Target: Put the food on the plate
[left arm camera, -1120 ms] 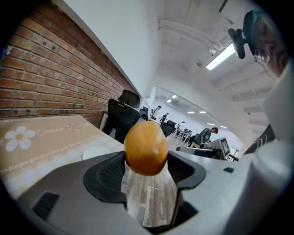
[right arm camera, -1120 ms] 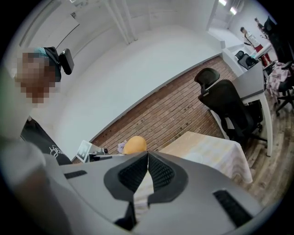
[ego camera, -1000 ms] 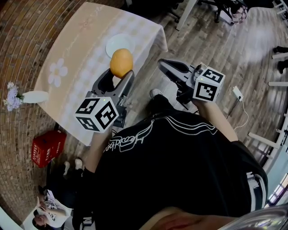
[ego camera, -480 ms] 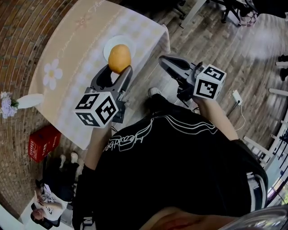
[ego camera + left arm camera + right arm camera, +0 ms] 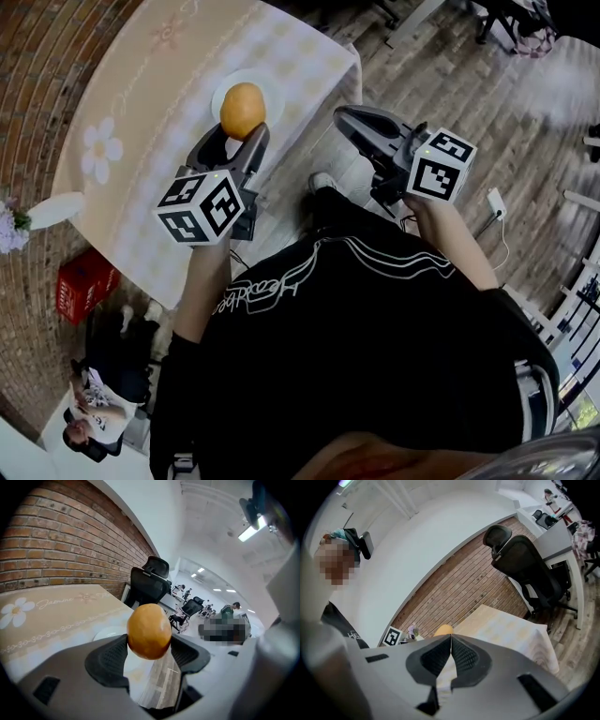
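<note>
My left gripper (image 5: 238, 141) clamps a smooth round orange (image 5: 243, 110), the round white plate (image 5: 273, 89) just beyond it; my right gripper (image 5: 345, 116) has its jaws together.

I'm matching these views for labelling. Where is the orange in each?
Head view: orange, upper left of centre, overlapping the plate.
Left gripper view: centre, between the jaws.
Right gripper view: a sliver just above the shut jaws.
Shared landmark: the tablecloth.

The word "Jasmine" in cursive on the tablecloth (image 5: 61, 620); script on the shirt (image 5: 267, 291) illegible
</note>
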A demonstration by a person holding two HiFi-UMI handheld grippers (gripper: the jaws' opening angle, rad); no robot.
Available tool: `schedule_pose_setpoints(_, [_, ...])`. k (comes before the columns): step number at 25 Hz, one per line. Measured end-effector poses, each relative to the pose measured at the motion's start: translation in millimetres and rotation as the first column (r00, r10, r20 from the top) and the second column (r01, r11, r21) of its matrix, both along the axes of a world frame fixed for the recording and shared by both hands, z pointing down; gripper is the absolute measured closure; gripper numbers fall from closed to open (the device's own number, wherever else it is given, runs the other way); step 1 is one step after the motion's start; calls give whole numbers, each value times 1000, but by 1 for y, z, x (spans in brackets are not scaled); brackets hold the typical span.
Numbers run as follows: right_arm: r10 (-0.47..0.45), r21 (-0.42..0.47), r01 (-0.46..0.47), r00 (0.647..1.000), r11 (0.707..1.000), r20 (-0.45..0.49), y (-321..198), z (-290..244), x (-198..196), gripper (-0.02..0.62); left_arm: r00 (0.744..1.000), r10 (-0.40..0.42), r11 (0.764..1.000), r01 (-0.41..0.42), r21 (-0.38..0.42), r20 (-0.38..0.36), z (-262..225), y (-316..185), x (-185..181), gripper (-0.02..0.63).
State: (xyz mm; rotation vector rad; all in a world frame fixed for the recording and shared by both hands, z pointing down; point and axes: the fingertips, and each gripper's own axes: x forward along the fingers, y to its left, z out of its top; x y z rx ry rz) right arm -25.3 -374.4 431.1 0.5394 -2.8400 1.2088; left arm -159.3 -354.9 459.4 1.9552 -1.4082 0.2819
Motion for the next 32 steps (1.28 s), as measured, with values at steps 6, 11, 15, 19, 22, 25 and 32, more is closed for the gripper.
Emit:
schedule_pose_setpoints(6, [-13, -33, 13, 1000, 999, 6, -9, 16, -4, 598, 997, -23, 999, 26, -48, 72, 36, -14, -10, 322])
schedule_pose_setpoints(11, [-5, -51, 5, 1000, 999, 3, -19, 25, 1, 598, 993, -33, 994, 44, -99, 116, 68, -21, -20, 322])
schedule_pose_setpoints(15, [11, -67, -11, 1000, 998, 3, -29, 30, 7, 598, 987, -30, 991, 50, -126, 156, 84, -27, -26, 322])
schedule_pose_setpoints(19, [16, -80, -16, 1000, 997, 1, -37, 37, 7, 598, 979, -15, 988, 45, -148, 201, 99, -32, -29, 322])
schedule_pose_setpoints(22, [25, -96, -25, 1000, 995, -1, -41, 45, 8, 598, 978, -12, 987, 45, -157, 208, 106, -34, -30, 322])
schedule_pose_setpoints(25, [31, -117, -31, 1000, 993, -5, -41, 54, 9, 598, 976, -8, 986, 44, -164, 217, 109, -35, -31, 322])
schedule_pose_setpoints(32, [29, -143, -29, 1000, 989, 2, -38, 63, 6, 598, 964, -7, 989, 47, -143, 266, 110, -40, -32, 322])
